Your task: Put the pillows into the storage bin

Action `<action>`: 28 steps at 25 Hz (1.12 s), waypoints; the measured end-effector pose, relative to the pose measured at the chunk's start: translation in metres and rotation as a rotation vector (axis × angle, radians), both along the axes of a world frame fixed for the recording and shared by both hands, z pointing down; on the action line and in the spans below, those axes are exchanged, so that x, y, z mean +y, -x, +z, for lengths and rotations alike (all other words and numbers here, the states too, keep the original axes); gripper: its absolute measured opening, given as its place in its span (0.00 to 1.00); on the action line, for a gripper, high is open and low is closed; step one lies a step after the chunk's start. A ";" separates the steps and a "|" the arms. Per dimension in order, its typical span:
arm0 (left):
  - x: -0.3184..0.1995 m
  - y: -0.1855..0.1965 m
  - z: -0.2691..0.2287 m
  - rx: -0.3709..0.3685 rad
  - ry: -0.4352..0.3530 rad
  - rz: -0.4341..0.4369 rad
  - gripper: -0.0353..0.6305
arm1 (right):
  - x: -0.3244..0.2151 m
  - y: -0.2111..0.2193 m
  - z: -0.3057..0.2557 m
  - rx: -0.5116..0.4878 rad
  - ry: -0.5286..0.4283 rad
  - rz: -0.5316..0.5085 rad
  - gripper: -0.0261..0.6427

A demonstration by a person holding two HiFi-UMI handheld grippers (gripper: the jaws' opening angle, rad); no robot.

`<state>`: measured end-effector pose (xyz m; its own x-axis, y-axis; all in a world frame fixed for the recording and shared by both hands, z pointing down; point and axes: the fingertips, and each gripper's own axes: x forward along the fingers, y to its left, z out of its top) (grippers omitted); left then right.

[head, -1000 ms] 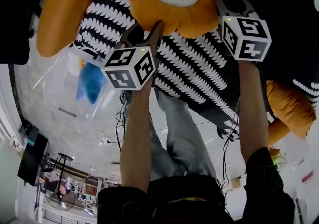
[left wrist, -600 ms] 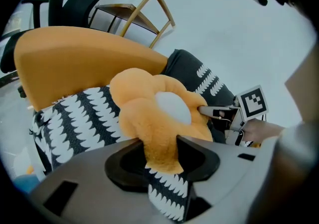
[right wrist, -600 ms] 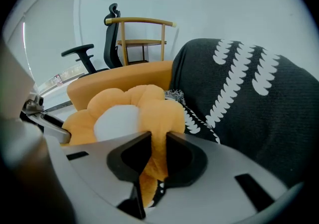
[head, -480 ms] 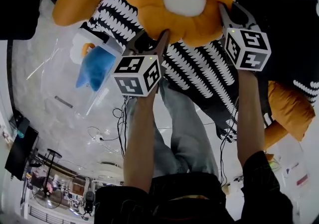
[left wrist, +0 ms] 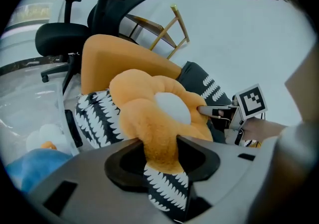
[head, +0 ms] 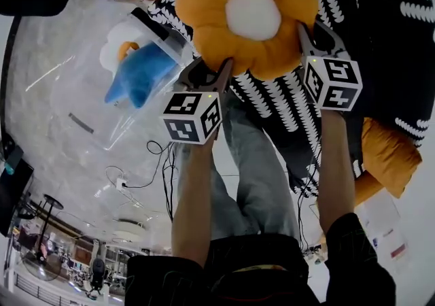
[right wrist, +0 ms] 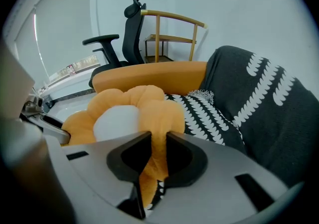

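Pillow (head: 251, 18) sank lower; left gripper (head: 215, 71), right gripper (head: 307, 31) jaws narrowly pinch petals

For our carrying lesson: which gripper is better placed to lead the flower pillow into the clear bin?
Probably left: left gripper and right gripper both grip the flower pillow, but left holds the edge nearer the clear bin.

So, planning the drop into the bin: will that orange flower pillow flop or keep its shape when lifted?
Probably squashy: a petal of the flower pillow pinches thin in the left gripper. Likely light, since two edge pinches, one by the right gripper, seem enough to hold it. It may sag between grips.
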<state>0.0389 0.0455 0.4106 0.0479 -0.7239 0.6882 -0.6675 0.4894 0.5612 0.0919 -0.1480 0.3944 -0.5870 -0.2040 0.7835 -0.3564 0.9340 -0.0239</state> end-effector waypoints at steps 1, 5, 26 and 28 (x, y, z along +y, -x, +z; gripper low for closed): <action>0.003 -0.002 0.001 0.003 0.001 -0.009 0.30 | 0.002 0.000 0.002 0.004 0.003 -0.007 0.14; 0.036 0.010 0.001 0.019 0.007 -0.046 0.30 | 0.034 0.020 0.002 0.021 0.009 -0.045 0.14; 0.221 0.074 0.010 0.059 0.044 -0.287 0.31 | 0.212 0.133 0.014 0.071 0.074 -0.319 0.14; 0.238 0.080 0.009 0.060 0.048 -0.316 0.31 | 0.230 0.144 0.014 0.070 0.082 -0.344 0.14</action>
